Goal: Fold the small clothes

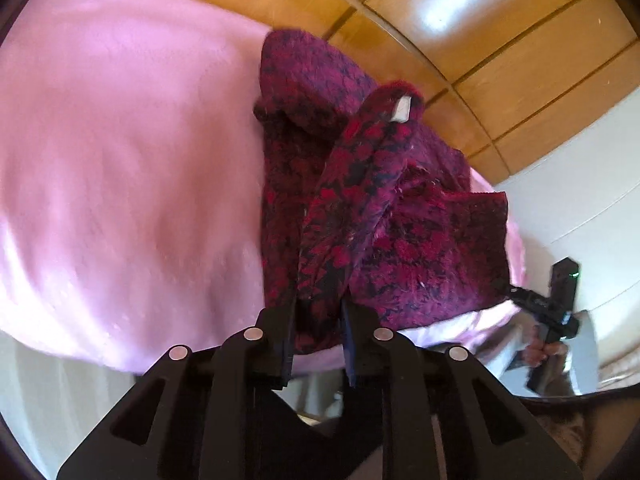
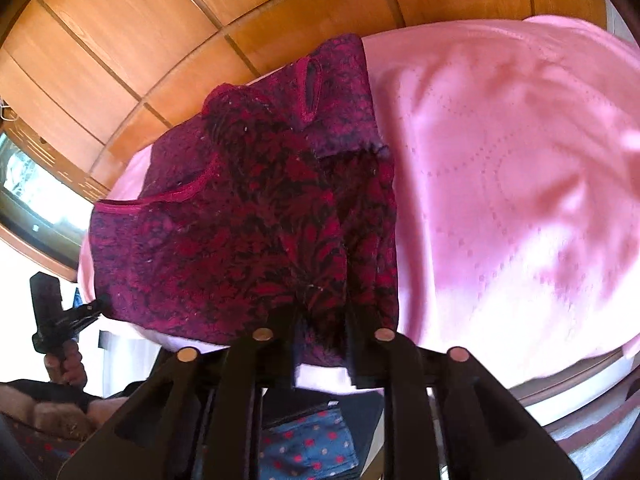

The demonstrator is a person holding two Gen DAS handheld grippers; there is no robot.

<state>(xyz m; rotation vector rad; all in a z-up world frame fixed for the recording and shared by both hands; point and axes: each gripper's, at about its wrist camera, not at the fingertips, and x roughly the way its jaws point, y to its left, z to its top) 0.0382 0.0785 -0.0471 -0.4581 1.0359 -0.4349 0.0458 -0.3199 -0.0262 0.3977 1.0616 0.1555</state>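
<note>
1. Fold in progress – red-and-black patterned garment (image 1: 384,216) partly lifted off the pink bedspread (image 1: 120,168), bunched, not yet flat or squared.
2. Left hand-held gripper (image 1: 318,320) nearly closed, pinching the garment's near edge; right hand-held gripper (image 2: 320,328) likewise at another near corner.
3. Left to do – lay over, smooth, finish.
4. Room: bed, wooden panelled wall (image 2: 120,40) behind, window (image 2: 24,192) at the side.

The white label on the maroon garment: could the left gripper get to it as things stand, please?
Probably not right away. The left gripper is shut on the near edge of the maroon garment, so it would have to let go first. The white label itself lies uncovered on a raised fold further along.
</note>
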